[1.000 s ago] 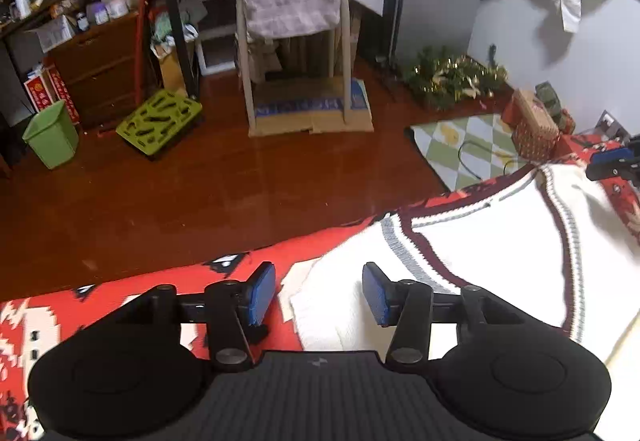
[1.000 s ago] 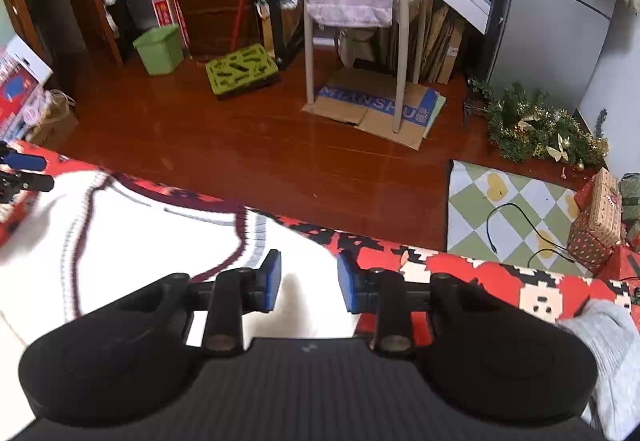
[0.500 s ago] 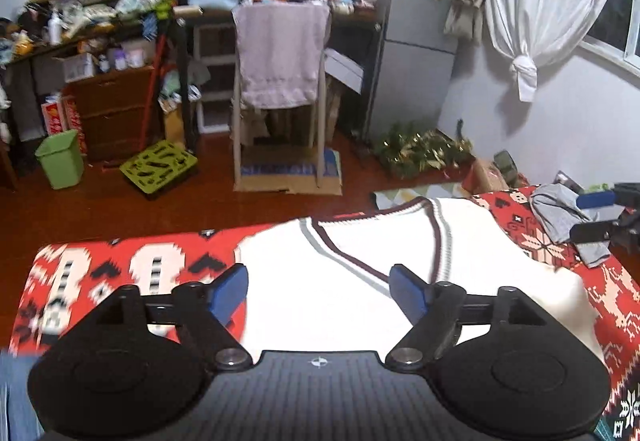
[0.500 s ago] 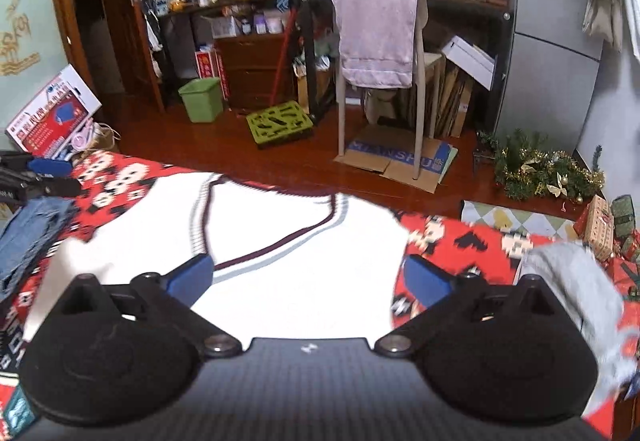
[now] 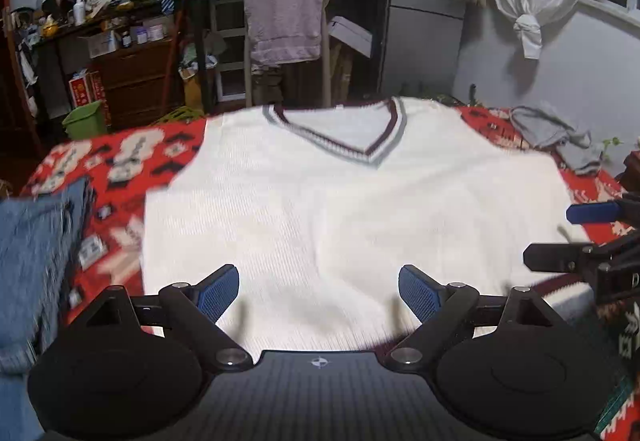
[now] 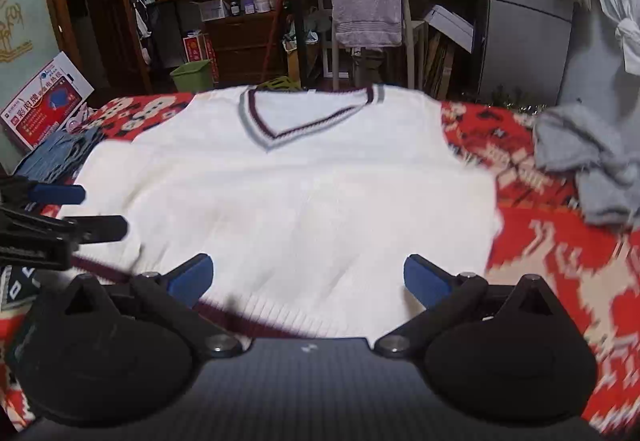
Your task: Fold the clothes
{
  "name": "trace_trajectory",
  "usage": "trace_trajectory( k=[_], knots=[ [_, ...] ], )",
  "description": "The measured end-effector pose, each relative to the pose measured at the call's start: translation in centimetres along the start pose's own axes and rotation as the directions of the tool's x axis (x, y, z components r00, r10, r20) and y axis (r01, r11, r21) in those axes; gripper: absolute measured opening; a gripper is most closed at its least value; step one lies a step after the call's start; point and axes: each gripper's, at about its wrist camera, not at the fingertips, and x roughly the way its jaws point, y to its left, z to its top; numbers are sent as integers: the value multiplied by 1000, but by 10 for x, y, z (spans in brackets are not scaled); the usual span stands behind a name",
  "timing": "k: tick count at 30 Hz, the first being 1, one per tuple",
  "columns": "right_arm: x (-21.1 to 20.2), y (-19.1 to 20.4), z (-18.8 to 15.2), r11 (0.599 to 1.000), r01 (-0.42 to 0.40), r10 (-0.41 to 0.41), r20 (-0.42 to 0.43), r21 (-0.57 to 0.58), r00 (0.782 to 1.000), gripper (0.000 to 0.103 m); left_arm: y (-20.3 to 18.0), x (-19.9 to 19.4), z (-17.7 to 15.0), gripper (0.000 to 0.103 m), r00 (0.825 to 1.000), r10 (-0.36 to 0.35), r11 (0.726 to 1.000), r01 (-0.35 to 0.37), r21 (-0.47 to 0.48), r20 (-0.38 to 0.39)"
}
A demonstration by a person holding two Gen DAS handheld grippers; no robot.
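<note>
A: What's hard to read, starting at the left?

B: The blue denim [image 5: 36, 241] at the left edge of the left wrist view is smeared with blur and cut off by the frame, so I can't tell what garment it is. The red patterned cover [image 5: 120, 161] under everything is blurred too.

A: And the task's thing?

B: The white V-neck vest [image 5: 340, 209] lies flat, front up, in the middle of the cover, neckline at the far side. Its near hem is hidden behind the gripper bodies in both views.

A: The left gripper?

B: The left gripper [image 5: 319, 291] sits level above the near part of the vest, fingers pointing toward the neckline, spread wide with nothing between them.

A: Further right?

B: The right gripper [image 6: 308, 277] is posed the same way, its jaws wide apart and gripping nothing. In each view the other gripper shows only as a cut-off pair of fingers at the frame edge. A crumpled grey garment [image 6: 592, 169] lies on the cover beyond the vest's right side, partly cropped.
</note>
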Motion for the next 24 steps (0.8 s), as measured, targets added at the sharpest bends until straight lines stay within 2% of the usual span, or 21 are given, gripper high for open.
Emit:
trace_trajectory(
  k=[4, 7, 10, 14, 19, 24],
  knots=[
    [12, 5, -23, 999, 29, -29, -3, 16, 1000, 103, -2, 8, -19, 88, 1000, 16, 998, -17, -65, -18],
    [19, 6, -28, 997, 72, -72, 12, 24, 997, 103, -9, 9, -23, 94, 1000, 27, 999, -27, -41, 8],
    [26, 8, -24, 995, 92, -92, 8, 39, 996, 103, -12, 8, -25, 103, 1000, 15, 999, -14, -49, 16],
    [28, 12, -22, 992, 113, -113, -12, 53, 994, 103, -11, 7, -24, 103, 1000, 13, 996, -12, -90, 8],
    [31, 12, -14, 993, 100, -98, -42, 58, 994, 103, -17, 11, -25, 103, 999, 12, 1000, -12, 4, -33],
    [35, 9, -4, 993, 96, -91, -84, 67, 992, 103, -16, 12, -22, 103, 997, -4, 1000, 6, 30, -71]
  ],
)
